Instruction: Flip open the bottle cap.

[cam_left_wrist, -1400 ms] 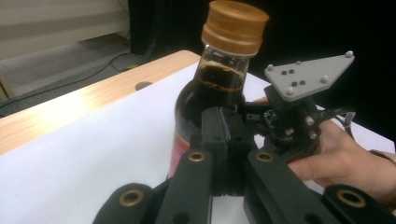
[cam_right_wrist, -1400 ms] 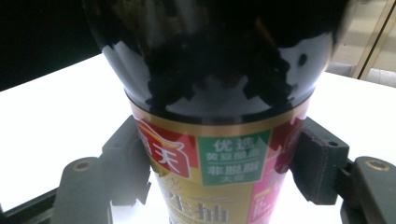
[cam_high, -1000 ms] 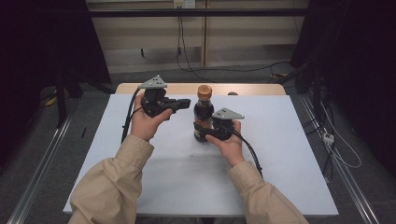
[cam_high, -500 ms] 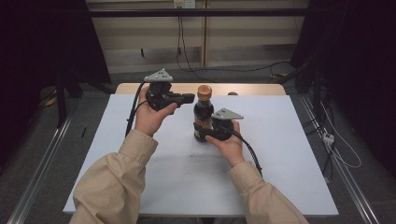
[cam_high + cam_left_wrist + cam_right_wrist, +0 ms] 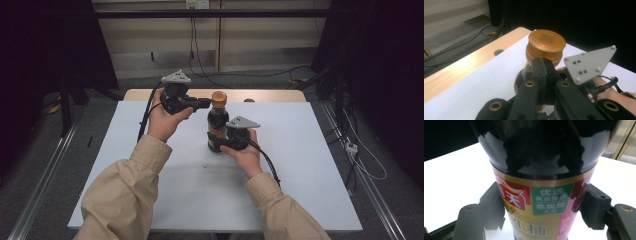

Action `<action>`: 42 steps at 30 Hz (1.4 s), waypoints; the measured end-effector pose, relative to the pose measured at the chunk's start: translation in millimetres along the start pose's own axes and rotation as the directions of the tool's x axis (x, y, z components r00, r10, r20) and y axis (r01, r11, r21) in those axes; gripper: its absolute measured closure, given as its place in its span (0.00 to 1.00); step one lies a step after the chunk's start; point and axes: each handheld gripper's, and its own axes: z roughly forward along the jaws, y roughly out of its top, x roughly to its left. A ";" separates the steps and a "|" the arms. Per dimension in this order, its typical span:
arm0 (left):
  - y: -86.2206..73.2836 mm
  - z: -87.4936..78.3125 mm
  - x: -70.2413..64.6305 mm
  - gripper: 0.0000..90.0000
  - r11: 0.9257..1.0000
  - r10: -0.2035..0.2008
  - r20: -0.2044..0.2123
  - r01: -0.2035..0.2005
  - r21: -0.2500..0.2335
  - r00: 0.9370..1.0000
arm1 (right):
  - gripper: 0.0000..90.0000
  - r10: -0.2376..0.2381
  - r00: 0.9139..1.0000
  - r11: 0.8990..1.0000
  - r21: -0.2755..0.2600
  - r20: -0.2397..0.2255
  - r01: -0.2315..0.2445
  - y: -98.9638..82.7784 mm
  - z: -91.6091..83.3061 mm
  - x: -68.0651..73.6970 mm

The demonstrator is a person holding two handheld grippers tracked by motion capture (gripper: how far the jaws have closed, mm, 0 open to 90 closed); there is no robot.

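1. My right gripper (image 5: 223,141) pinches the dark glass sauce bottle with the yellow-and-red label (image 5: 218,125) low on its body. In the right gripper view the black pads (image 5: 596,206) press the label from both sides.
2. The bottle stands upright on the white table top (image 5: 300,170), near the middle and toward the far side, with the pale wooden edge strip (image 5: 270,95) behind it.
3. My left gripper (image 5: 204,103) hangs beside the bottle's round copper-brown screw cap (image 5: 545,47), at cap height. Its jaws are pressed together with nothing between them, and the tips sit just short of the cap.
4. I judge the step in hand to be getting a hold on the cap while my right gripper steadies the bottle.
5. To do it well, I need to spread the left jaws wider than the cap before closing in, since shut tips would only nudge it.
6. I should centre the pads on the ridged band of the cap, level with it, so they do not slide off.
7. My right grip should stay firm and low, or the glass may turn or tip.
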 end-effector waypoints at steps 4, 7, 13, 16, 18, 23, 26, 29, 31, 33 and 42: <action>5.5 1.1 -2.3 1.00 1.000 0.018 0.000 -0.018 0.011 1.000 | 0.34 0.004 1.000 1.000 -0.003 -0.001 -0.004 -0.6 0.2 -0.7; 8.5 1.3 -3.9 1.00 0.999 0.035 -0.009 -0.035 0.027 0.999 | 0.35 0.002 1.000 1.000 -0.004 -0.003 -0.002 -0.8 0.5 -1.1; 10.4 4.8 -6.1 1.00 0.999 0.026 -0.015 -0.026 0.020 1.000 | 0.36 0.003 1.000 1.000 -0.004 0.010 -0.003 -1.4 0.3 -1.0; 12.6 6.5 -6.6 1.00 0.999 0.031 -0.015 -0.031 0.029 0.999 | 0.36 0.002 1.000 1.000 -0.004 0.018 -0.002 -2.0 -0.1 -1.3; 14.5 7.4 -7.0 1.00 0.998 0.045 -0.021 -0.044 0.038 0.999 | 0.36 0.010 1.000 1.000 -0.011 0.023 -0.010 -2.9 0.4 -0.9; 22.3 4.5 -10.6 1.00 0.996 0.018 0.048 -0.014 -0.088 0.999 | 0.36 0.016 1.000 1.000 -0.014 0.017 -0.016 -3.6 -0.1 -2.7; 52.1 7.3 -31.6 1.00 0.994 0.100 -0.034 -0.102 -0.046 0.994 | 0.36 -0.076 0.997 0.997 0.000 0.032 0.076 -1.1 4.0 10.8; 64.2 7.1 -38.2 1.00 0.994 0.107 -0.036 -0.107 0.002 0.994 | 0.35 -0.105 0.993 0.994 0.040 0.047 0.103 4.9 7.0 16.2; 62.1 2.7 -32.5 1.00 0.996 0.088 -0.038 -0.088 0.016 0.995 | 0.35 -0.067 0.997 0.997 0.030 0.035 0.066 2.8 5.5 10.3; 56.6 -0.2 -26.3 1.00 0.997 0.071 -0.041 -0.070 0.027 0.997 | 0.35 -0.040 0.999 0.999 0.023 0.026 0.039 0.1 2.4 6.2; 34.5 -11.5 -17.6 1.00 0.995 0.085 -0.063 -0.081 0.059 0.994 | 0.35 -0.017 1.000 1.000 0.015 0.021 0.016 -1.5 1.6 3.0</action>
